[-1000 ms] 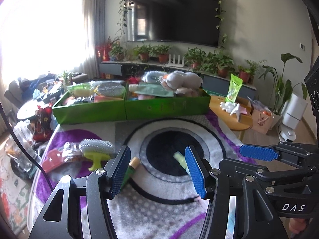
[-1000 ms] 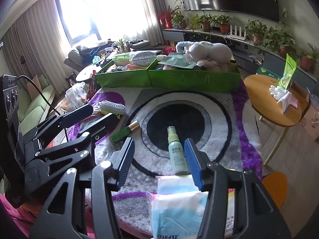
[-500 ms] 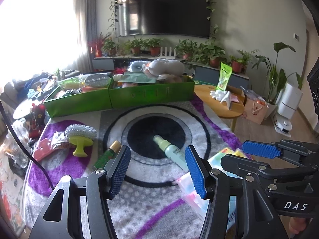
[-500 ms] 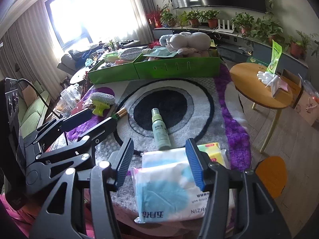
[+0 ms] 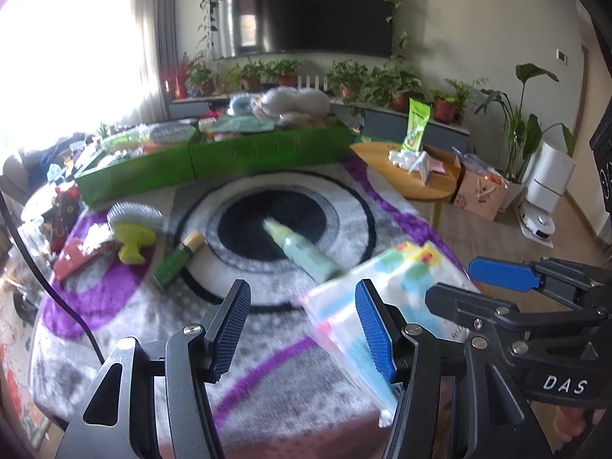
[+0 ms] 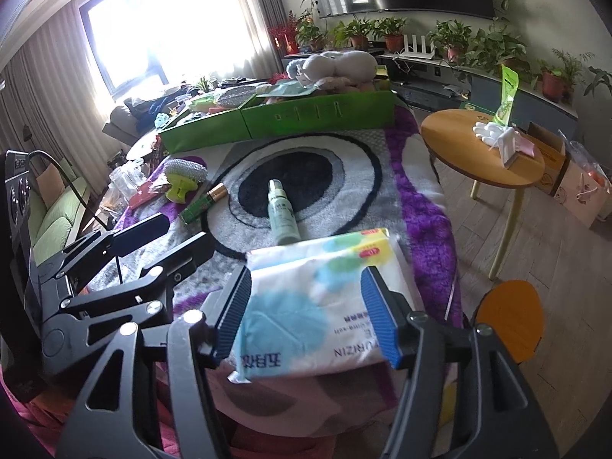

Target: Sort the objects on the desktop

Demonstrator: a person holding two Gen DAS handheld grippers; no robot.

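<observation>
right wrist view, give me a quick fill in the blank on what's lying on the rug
The tissue pack lies between the right gripper fingers, which are ___.
The pale spray bottle lies on the ___ circle at the rug's middle.
The brush has a ___ handle.
The boxes at the far edge are ___.

Missing words: opening; black; yellow-green; green

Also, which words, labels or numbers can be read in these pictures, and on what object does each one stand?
"DAS": white letters on the right gripper body, seen in the left wrist view.
"URIZIN": tissue pack, upside down, first letters hidden by a finger.
Chinese characters on that pack: too blurred to read.
Spray bottle and small green bottle labels: too small.
</observation>
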